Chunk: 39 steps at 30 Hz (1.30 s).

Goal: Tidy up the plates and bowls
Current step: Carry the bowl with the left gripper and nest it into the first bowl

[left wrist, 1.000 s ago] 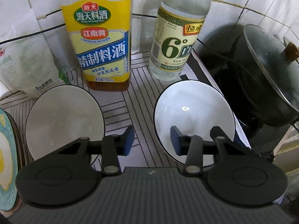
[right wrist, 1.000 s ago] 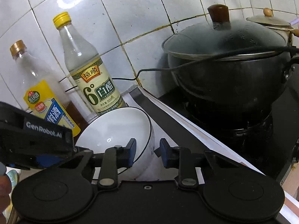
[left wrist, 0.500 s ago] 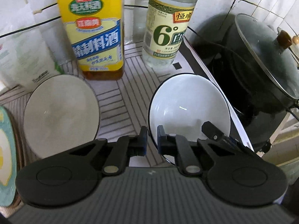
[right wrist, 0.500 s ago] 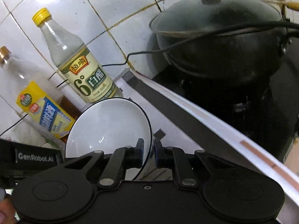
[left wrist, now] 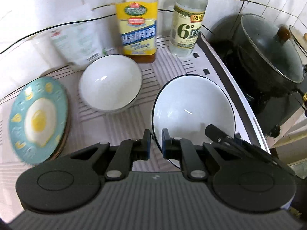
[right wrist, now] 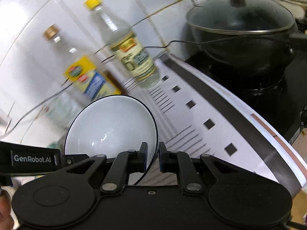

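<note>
A white bowl with a dark rim (left wrist: 193,113) is held off the striped counter by both grippers. My left gripper (left wrist: 155,142) is shut on its near-left rim. My right gripper (right wrist: 153,156) is shut on the bowl's right rim (right wrist: 112,128); its fingers also show in the left wrist view (left wrist: 220,136). A second white bowl (left wrist: 110,82) sits on the counter to the left. A teal plate with a fried-egg print (left wrist: 38,118) lies on a stack at the far left.
A yellow-labelled bottle (left wrist: 139,30) and a clear vinegar bottle (left wrist: 189,26) stand at the tiled wall, with a white bag (left wrist: 76,40) beside them. A black lidded pot (left wrist: 268,57) sits on the stove to the right. A cable runs along the wall.
Both grippers closed on the bowl's rim and lifted it up and back from the counter. The views pulled away, so the egg plate and second bowl now show fully.
</note>
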Tool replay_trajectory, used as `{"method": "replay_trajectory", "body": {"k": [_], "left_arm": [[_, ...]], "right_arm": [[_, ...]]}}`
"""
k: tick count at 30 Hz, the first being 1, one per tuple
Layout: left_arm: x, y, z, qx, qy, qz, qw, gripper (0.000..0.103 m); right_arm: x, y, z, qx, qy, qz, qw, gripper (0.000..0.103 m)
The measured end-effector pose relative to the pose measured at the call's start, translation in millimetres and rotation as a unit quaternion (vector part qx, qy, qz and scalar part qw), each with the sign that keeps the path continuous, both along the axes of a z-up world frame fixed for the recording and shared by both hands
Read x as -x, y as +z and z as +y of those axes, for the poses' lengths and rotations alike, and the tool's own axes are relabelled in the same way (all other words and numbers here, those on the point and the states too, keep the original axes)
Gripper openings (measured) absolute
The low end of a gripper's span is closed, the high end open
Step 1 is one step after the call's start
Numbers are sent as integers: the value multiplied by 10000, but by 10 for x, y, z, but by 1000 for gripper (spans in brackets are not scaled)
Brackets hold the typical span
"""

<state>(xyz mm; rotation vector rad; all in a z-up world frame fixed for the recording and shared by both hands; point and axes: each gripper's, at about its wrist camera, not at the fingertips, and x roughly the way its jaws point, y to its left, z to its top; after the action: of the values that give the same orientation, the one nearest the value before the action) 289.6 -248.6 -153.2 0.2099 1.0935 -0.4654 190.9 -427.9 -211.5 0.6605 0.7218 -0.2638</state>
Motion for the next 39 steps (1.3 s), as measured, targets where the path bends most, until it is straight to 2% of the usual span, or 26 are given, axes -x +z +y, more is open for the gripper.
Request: {"method": "replay_trajectory", "body": {"k": [9,19,25,30,33,39], "left_arm": [[459,379,496,39,237,-205,9995,10],[637,532,1133,317,656,-118,9973,11],[602,401,1386,412,960,114,9945,11],[499,112,1580,532,1211,616,9893,11],[426,-67,1620,522,1328,933,9854,11],[278,-228,1633,469,1349,1203,9824,12]], "right_arm": [[294,386,293,-17,626,-143,9979,15],[412,685,739,318,1448,-335,9884,16],[339,654,992,570,1824,-368,9809,16],[257,490,1139,721,2082,-271,9750,16],[176,407,1213,899,2287,-217,9691,16],[-30,276,1255,954,2419,56,9656,15]]}}
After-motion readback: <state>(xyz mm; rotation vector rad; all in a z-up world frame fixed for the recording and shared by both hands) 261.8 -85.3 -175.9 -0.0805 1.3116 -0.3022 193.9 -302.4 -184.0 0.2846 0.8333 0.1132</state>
